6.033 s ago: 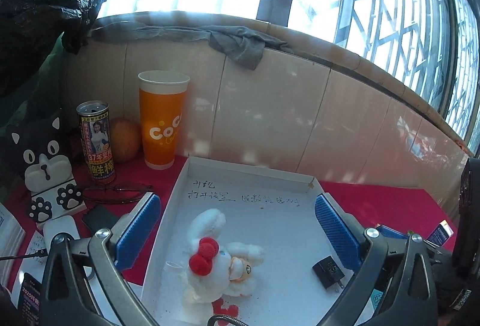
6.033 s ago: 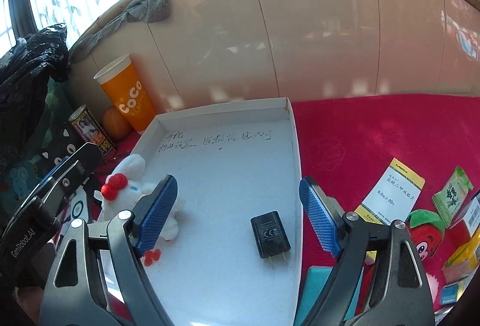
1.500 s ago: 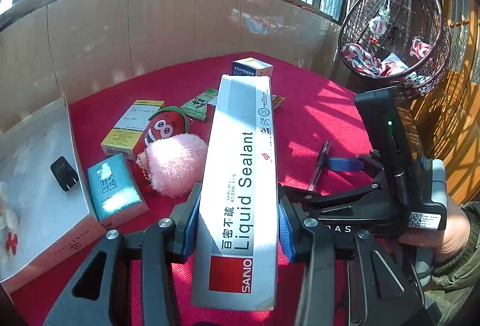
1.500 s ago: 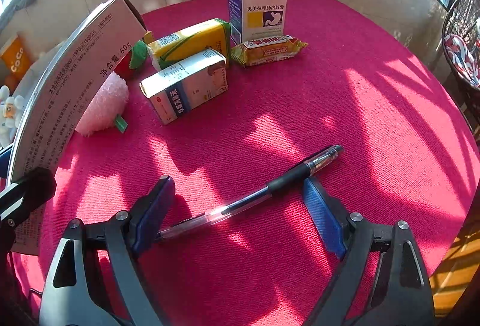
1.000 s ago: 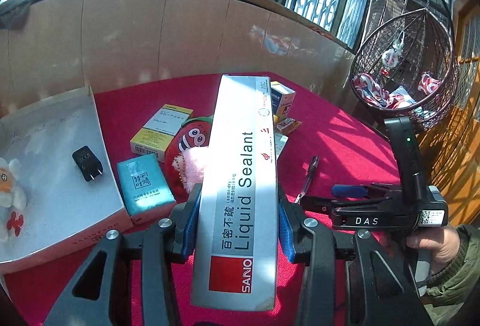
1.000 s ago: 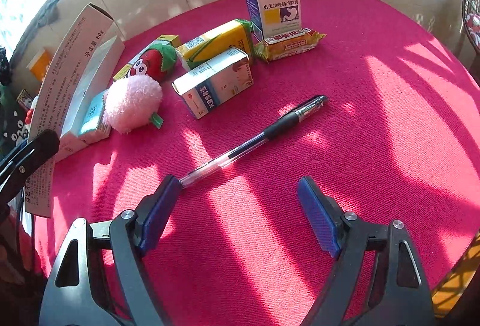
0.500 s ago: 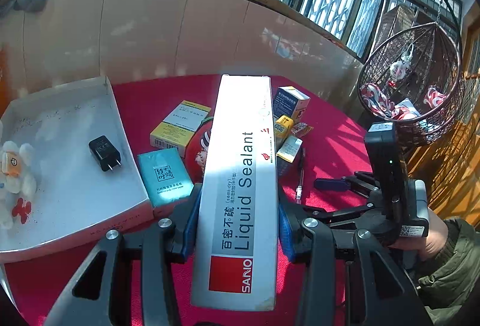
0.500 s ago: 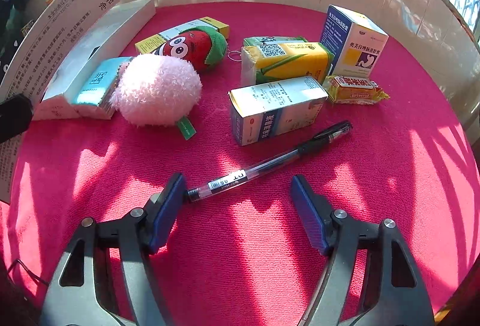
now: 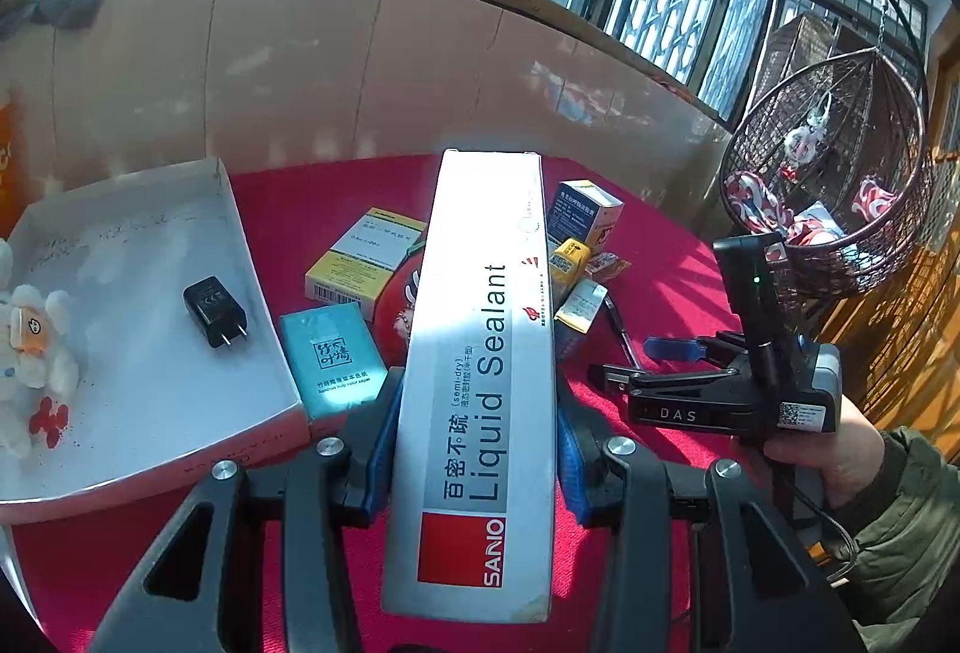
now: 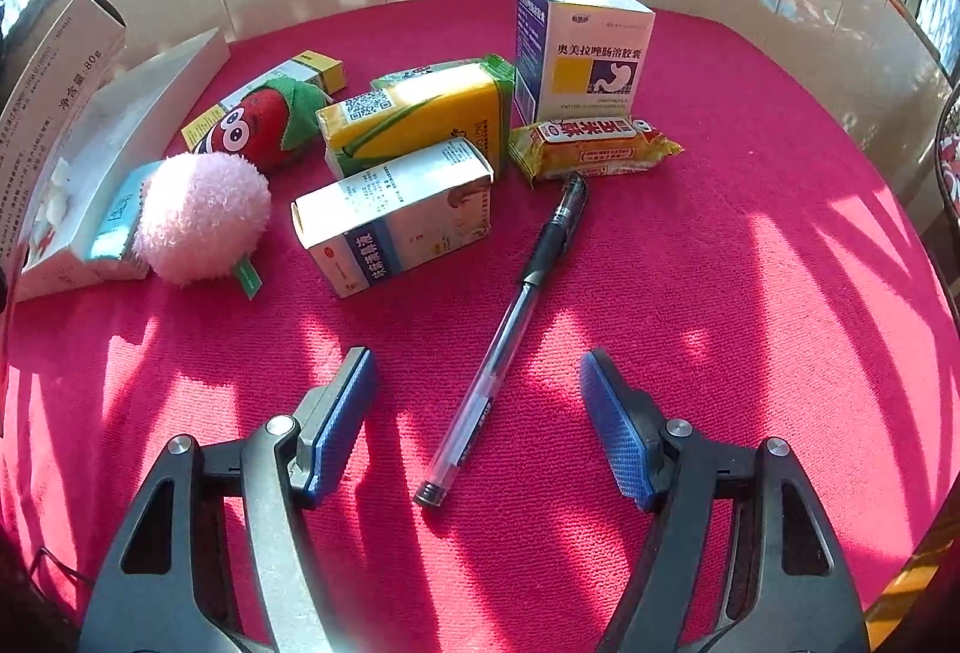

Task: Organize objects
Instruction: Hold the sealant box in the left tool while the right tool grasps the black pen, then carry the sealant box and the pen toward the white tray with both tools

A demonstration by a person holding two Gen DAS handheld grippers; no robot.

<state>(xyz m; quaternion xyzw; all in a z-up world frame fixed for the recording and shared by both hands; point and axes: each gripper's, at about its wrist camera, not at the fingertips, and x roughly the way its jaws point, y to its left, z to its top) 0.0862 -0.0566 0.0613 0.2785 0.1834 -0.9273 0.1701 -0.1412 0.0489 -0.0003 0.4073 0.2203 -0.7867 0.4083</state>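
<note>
Sealant carton (image 9: 480, 383) clamped in left gripper (image 9: 474, 449); right gripper (image 10: 480, 413) spread over pen (image 10: 510, 329).
Likely light, slick, rollable: best pinched mid-barrel.

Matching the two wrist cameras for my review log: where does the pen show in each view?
Left wrist: the pen is right of centre, mostly hidden behind the held sealant box.
Right wrist: it lies at centre, diagonal, between the open right gripper fingers.
Shared landmark: the blue-and-white medicine box.

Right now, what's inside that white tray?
In the tray lie a black charger and, at its left edge, a white plush with something small and red beside it. The tray's far left runs out of frame, so anything there is unseen.
</note>
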